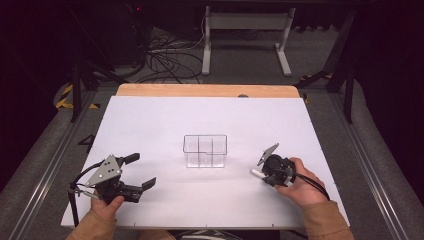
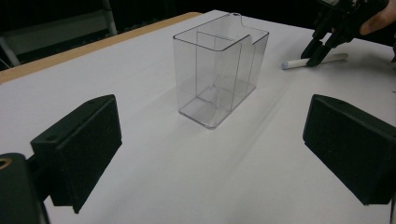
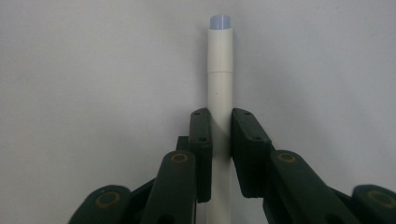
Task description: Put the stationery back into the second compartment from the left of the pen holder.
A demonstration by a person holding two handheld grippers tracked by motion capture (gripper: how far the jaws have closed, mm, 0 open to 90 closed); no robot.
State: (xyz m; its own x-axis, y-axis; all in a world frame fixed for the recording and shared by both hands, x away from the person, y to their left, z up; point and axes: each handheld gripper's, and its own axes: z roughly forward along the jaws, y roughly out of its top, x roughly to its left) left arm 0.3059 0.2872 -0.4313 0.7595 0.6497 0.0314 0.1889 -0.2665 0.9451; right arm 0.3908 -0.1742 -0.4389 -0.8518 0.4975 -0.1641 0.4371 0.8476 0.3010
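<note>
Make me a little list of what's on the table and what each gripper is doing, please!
Table: white table top, with a wooden strip at its far edge
Box: clear plastic box with compartments, upright, in the middle, empty
Pen: white marker with a pale blue tip, lying flat on the table, right of the box
Right gripper: jaws shut on the marker
Left gripper: jaws open, nothing between them, aimed at the box
Likely next: marker goes into the box

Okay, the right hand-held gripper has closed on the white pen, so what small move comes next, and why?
Probably lift it straight up a little. The right hand-held gripper is shut on the white pen, which lies flat on the table, apart from the clear divided container. It must clear the surface before going there.
</note>
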